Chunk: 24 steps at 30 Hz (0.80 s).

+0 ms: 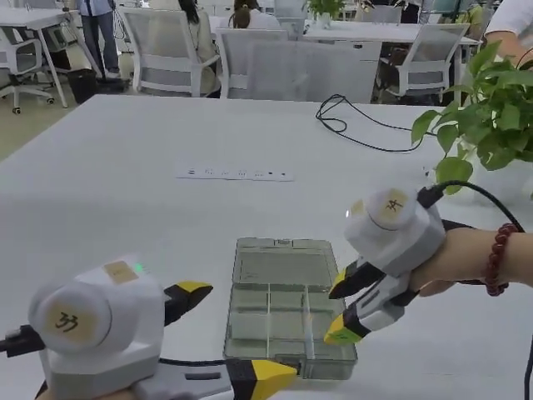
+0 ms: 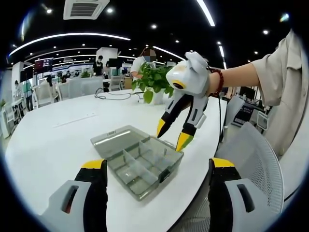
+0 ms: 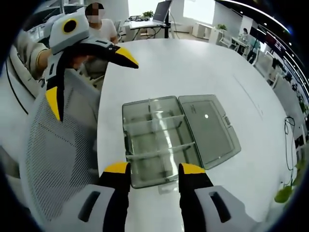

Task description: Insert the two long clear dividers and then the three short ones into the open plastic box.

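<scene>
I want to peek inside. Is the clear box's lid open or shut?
Open. The lid lies flat on the table beside the box, and dividers show inside.

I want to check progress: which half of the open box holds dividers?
The half nearer the person, crossed by clear dividers; the far half is flat and bare.

Grippers x2: left gripper (image 1: 241, 329), right gripper (image 1: 336, 315). Plastic box (image 1: 287, 367) x1, w/ 1 open lid (image 1: 283, 267). Clear dividers (image 1: 268, 321) inside: 2 plain, rest too faint to count. Plant (image 1: 491, 108) x1. Black cable (image 1: 350, 125) x1. White strip (image 1: 235, 173) x1. Bead bracelet (image 1: 498, 254) x1. Bkgd chairs (image 1: 166, 50): at least 4.
</scene>
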{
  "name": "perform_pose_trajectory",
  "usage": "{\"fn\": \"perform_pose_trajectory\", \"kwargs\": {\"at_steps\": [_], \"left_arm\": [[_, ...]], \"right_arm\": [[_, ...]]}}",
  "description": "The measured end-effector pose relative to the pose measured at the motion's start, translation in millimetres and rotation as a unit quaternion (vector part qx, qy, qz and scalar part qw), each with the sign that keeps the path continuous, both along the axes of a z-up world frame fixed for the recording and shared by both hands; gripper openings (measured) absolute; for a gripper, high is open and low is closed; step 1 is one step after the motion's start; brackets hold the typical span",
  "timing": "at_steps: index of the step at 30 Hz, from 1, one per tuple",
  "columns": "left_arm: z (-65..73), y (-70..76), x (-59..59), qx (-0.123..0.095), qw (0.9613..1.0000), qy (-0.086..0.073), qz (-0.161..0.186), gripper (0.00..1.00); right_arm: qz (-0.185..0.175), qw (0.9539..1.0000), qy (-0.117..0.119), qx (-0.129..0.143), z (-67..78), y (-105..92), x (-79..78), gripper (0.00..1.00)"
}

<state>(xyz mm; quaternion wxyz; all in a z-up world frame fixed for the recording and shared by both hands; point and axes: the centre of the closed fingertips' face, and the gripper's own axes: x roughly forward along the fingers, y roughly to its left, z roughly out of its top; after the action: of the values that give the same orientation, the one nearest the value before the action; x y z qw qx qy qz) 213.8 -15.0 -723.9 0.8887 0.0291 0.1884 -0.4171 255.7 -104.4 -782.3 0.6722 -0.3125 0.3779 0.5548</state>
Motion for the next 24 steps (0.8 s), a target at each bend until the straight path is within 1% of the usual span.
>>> {"fn": "perform_pose_trajectory", "kwargs": {"at_steps": [3,8,13,17,21,24], "left_arm": [[-0.5,0.0,0.3,0.000,1.0000,0.000,0.001,0.88],[-2.4,0.3,-0.9,-0.001,1.0000,0.004,0.006,0.88],[-3.3,0.2,-2.0,-0.001,1.0000,0.006,0.007,0.87],[-2.3,-0.6,-2.1,-0.002,1.0000,0.005,0.008,0.87],[-3.1,-2.0,-2.9,0.002,0.9999,0.007,0.009,0.87],[-3.2,-2.0,-3.0,0.004,0.9999,0.006,0.011,0.87]], "right_arm": [[-0.005,1.0000,0.001,-0.003,-0.2,-11.0,-1.4,0.43],[-0.015,0.9997,-0.005,-0.016,-2.0,-32.1,-1.5,0.44],[-0.029,0.9992,-0.003,-0.028,-7.3,-54.1,-1.0,0.44],[-0.039,0.9986,-0.003,-0.037,-14.9,-71.3,-0.3,0.44],[-0.044,0.9979,0.004,-0.048,-23.1,-86.3,-2.3,0.45],[-0.049,0.9971,0.006,-0.058,-29.7,-99.4,-2.6,0.45]]}}
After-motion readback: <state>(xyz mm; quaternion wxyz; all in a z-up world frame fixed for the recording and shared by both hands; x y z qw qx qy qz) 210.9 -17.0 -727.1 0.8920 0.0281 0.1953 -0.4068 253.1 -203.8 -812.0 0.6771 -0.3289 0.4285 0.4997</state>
